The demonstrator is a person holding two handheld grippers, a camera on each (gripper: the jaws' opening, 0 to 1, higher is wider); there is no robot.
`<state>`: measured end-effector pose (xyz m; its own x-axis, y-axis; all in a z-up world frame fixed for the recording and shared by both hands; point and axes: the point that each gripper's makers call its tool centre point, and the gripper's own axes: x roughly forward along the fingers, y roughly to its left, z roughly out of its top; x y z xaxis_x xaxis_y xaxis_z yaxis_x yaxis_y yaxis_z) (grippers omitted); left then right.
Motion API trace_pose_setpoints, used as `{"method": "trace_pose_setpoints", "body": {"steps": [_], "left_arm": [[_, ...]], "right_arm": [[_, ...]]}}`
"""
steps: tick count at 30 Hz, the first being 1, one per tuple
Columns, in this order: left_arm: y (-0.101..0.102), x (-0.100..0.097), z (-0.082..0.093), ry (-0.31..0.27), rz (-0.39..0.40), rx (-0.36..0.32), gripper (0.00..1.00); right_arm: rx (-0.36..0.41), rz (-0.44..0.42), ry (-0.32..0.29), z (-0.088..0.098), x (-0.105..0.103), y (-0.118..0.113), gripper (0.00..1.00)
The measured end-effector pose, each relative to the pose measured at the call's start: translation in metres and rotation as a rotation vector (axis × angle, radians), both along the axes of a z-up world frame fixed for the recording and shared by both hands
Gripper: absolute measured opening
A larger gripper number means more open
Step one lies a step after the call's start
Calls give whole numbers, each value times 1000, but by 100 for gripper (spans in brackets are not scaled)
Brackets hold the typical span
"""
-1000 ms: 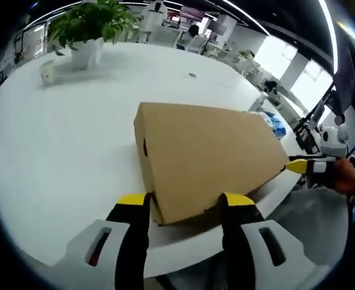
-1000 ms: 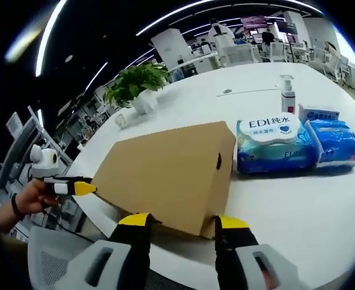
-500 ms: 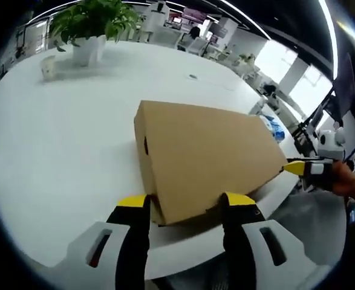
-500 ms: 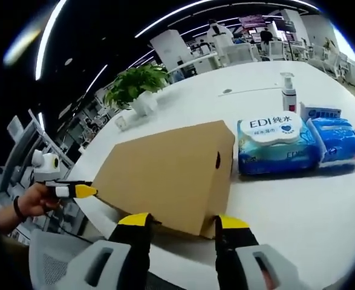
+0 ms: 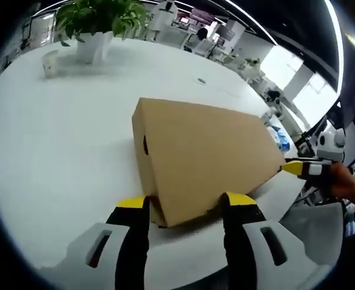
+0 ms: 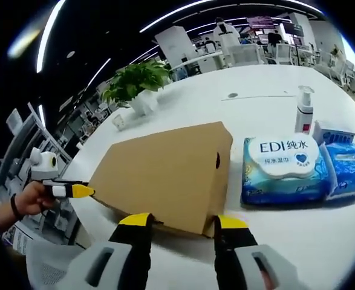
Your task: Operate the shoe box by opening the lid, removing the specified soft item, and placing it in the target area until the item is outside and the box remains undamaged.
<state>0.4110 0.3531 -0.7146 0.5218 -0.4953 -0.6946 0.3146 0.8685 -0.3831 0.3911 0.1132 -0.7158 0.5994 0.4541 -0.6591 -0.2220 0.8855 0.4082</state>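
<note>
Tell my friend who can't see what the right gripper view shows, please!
A closed brown cardboard shoe box lies on a round white table, with the right gripper open at its near edge. A blue wet-wipes pack sits beside it, and the left gripper reaches the box's far corner.

The box [image 6: 168, 175] sits on the desk [image 6: 286, 235], close to its near edge. Right beside the box lies a pack of wipes [image 6: 283, 169], and another pack [image 6: 349, 169] lies next to that one. A bottle [image 6: 304, 109] stands behind them. A plant [image 6: 135, 84] stands far back.
</note>
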Motion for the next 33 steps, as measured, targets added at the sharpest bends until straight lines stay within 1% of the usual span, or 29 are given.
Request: {"method": "trace_pose_setpoints", "body": {"steps": [4,7,13,15,19,27,33], "left_arm": [[-5,17,2,-3,-4,0,48],[-10,34,3,-3,-8,3,48],[-20,57,4,-7,-4,-3,48],[-23,63,4,-7,-3,-2,48],[-25,67,4,-3,-5,-2,48],[-24,68,4,-3,-2,-4,48],[-24,68,5,3,8,9,48]], "right_arm": [[-3,-8,5,0,17,-3,38],[-8,-16,13,0,29,-6,38],[-21,-27,20,1,55,-16,37],[-27,-29,16,1,60,-18,37],[-27,-32,19,2,63,-21,37],[-11,-33,6,1,62,-22,38],[0,-49,12,1,62,-22,39]]}}
